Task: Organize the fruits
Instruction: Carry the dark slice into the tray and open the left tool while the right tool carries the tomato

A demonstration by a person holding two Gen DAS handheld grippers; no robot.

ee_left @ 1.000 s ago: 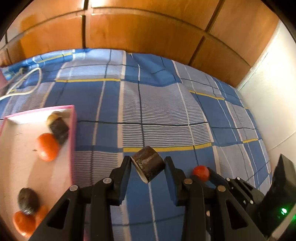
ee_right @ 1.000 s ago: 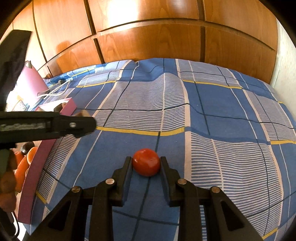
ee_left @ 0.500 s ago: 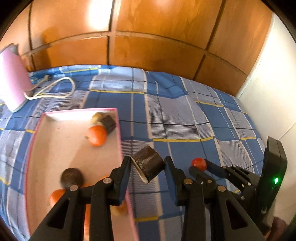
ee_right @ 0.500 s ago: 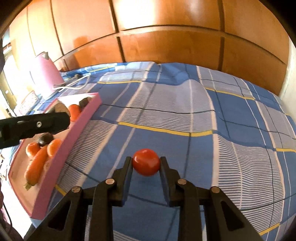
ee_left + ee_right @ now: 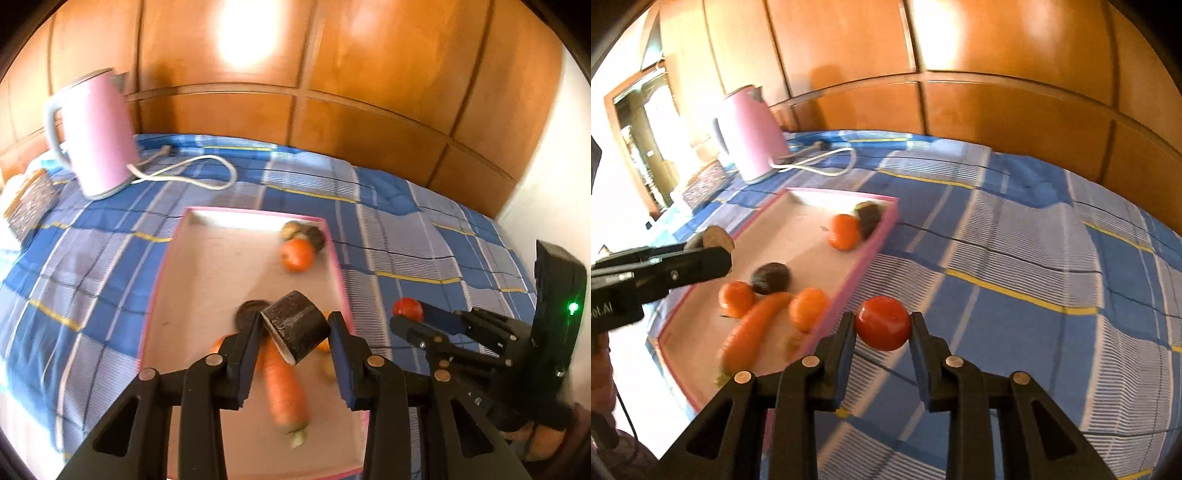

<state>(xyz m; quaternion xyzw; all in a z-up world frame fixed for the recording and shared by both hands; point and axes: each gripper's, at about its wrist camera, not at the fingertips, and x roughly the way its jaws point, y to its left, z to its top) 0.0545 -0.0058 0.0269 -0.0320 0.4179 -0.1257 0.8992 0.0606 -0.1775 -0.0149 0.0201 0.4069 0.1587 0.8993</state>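
My left gripper is shut on a dark cut fruit piece and holds it above the pink tray. My right gripper is shut on a red tomato, held above the blue checked cloth just right of the tray's edge. The tray holds a carrot, oranges, and dark fruits. The right gripper with the tomato shows in the left wrist view; the left gripper shows in the right wrist view.
A pink kettle with a white cord stands behind the tray. A wooden panel wall runs along the back. A white wall is at the right.
Both grippers have moved left with their fruit. The left gripper now hangs over the tray; the right gripper has come up beside the tray's right edge.
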